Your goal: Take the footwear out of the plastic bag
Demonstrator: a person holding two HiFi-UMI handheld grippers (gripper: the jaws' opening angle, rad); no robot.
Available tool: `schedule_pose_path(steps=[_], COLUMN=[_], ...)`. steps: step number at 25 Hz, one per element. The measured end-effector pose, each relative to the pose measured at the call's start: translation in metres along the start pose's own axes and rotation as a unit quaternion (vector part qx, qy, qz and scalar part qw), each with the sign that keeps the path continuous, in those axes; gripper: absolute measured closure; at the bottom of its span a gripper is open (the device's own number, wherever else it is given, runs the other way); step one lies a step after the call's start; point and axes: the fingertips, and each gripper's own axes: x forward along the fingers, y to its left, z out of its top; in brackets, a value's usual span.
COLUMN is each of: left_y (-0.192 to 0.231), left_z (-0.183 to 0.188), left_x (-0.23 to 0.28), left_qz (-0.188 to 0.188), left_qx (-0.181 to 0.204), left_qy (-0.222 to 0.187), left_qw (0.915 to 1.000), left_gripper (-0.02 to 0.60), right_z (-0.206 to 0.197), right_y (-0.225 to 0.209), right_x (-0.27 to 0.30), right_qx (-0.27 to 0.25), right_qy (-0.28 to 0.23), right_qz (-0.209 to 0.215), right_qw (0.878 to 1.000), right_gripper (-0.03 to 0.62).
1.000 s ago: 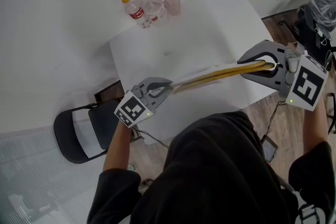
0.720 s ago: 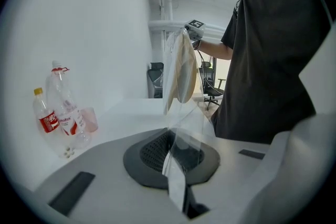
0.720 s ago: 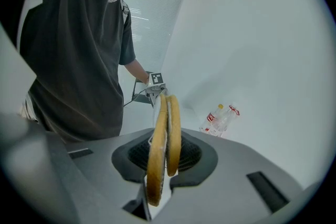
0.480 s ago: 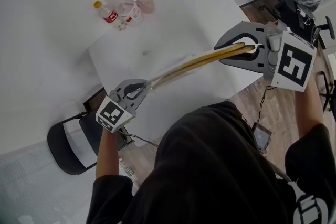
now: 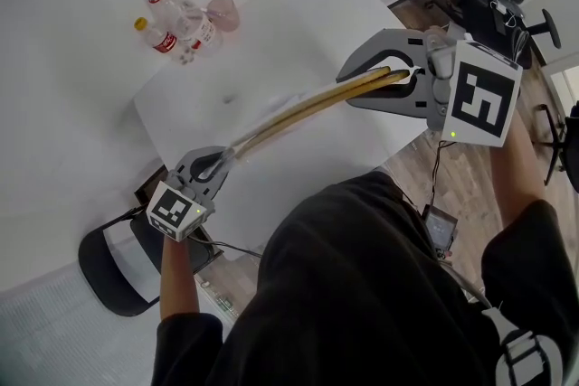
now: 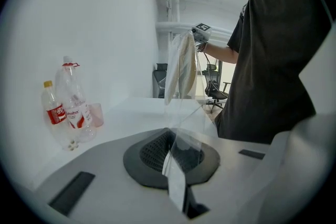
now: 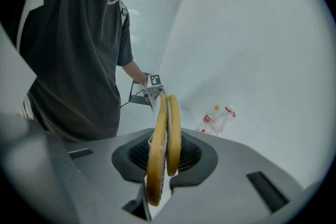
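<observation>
**Bag pulled taut between two claws over the white table**

The right gripper (image 5: 375, 79) has its jaws clamped on one end of a pair of flat yellow slippers (image 5: 298, 107). Their soles lie face to face and stand on edge between the pads. In the right gripper view the slippers (image 7: 163, 134) run straight out from the right gripper (image 7: 160, 165) toward the other claw.

The left gripper (image 5: 222, 160) is pressed together on a thin fold of the clear plastic bag (image 6: 184, 128). In the left gripper view the film rises from the left gripper (image 6: 178, 162) and widens around the far slippers (image 6: 181, 71), which hang at the opposite claw. Whether the right pads bite on bare sole or on film, I cannot tell.

Both claws are held up above the table (image 5: 298, 23), the right one higher, and the load slopes down from it to the left one.

Beyond the left claw, at the table's far corner, stand two bottles (image 5: 172, 27) and a pink cup (image 5: 223, 12). A black chair (image 5: 109, 258) sits below and behind that claw.
</observation>
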Motion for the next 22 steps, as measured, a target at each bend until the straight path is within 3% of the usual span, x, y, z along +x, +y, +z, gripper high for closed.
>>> schedule_pose_path(steps=[22], left_y=[0.01], left_z=[-0.019], left_x=[-0.01], left_qz=[0.014], left_qx=[-0.023], left_qy=[-0.006], left_qw=[0.9996], left_gripper=[0.558], right_z=[-0.001], right_y=[-0.004], right_x=[-0.002], right_qx=[-0.005], right_qy=[0.0], right_qz=[-0.02], right_qw=[1.0], right_gripper=[0.522])
